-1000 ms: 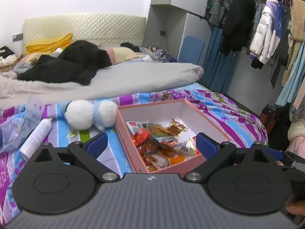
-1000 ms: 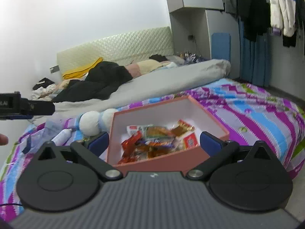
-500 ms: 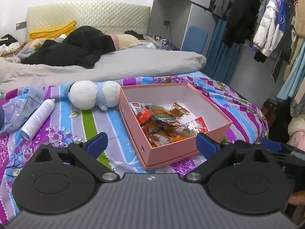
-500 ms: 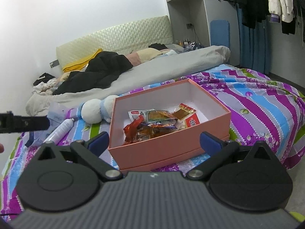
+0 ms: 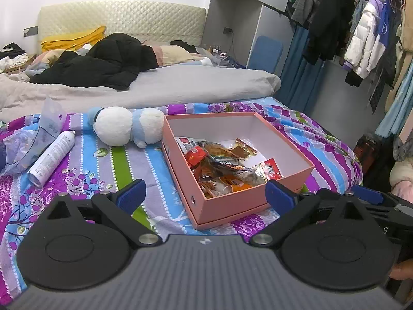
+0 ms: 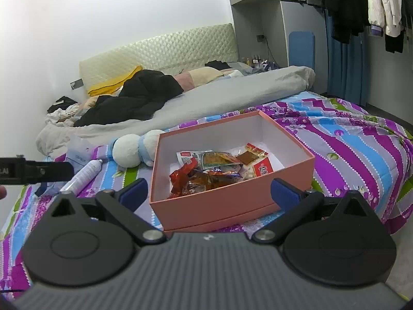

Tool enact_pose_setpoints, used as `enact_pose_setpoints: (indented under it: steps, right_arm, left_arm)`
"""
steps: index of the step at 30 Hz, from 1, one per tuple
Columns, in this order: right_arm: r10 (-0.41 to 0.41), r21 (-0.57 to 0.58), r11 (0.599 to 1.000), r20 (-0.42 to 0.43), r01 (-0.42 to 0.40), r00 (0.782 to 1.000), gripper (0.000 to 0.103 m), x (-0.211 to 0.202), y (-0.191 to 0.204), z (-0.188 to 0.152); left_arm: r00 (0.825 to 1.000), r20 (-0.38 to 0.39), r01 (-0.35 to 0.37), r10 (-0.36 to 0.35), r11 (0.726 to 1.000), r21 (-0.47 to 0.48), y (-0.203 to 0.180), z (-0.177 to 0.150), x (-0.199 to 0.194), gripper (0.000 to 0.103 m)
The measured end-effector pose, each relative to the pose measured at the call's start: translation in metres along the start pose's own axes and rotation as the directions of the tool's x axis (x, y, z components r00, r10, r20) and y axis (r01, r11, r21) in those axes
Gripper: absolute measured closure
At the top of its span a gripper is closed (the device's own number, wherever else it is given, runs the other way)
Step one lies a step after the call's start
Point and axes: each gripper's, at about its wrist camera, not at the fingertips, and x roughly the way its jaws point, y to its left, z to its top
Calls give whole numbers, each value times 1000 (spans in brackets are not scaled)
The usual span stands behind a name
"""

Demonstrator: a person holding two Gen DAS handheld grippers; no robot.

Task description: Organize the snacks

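Note:
A pink open box (image 5: 227, 208) sits on the striped bedspread and holds several snack packets (image 5: 222, 166). It also shows in the right wrist view (image 6: 219, 204), with the packets (image 6: 214, 170) piled inside. My left gripper (image 5: 205, 196) is open and empty, above and in front of the box's near corner. My right gripper (image 6: 210, 192) is open and empty, in front of the box's near wall. The right gripper's body shows at the right edge of the left wrist view (image 5: 374, 204). The left gripper's body shows at the left edge of the right wrist view (image 6: 33, 171).
A white and blue plush toy (image 5: 126, 126) lies left of the box. A white spray can (image 5: 53, 157) and a clear plastic bag (image 5: 23, 144) lie further left. A grey duvet (image 5: 167, 87) and dark clothes (image 5: 103, 62) lie behind. Hanging clothes (image 5: 361, 36) are at the right.
Both grippers have risen and pulled back from the box, so more of its inside and near wall shows. Both stay open and empty. The box and packets have not moved.

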Motion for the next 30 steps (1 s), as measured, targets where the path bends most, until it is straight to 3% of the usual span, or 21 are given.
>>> enact_pose_setpoints:
  steps: [30]
  right_arm:
    - [0, -11, 1000, 10, 0, 1000, 0, -3, 3, 4]
  left_arm:
    - [1000, 8, 10, -10, 1000, 7, -3, 2, -7, 3]
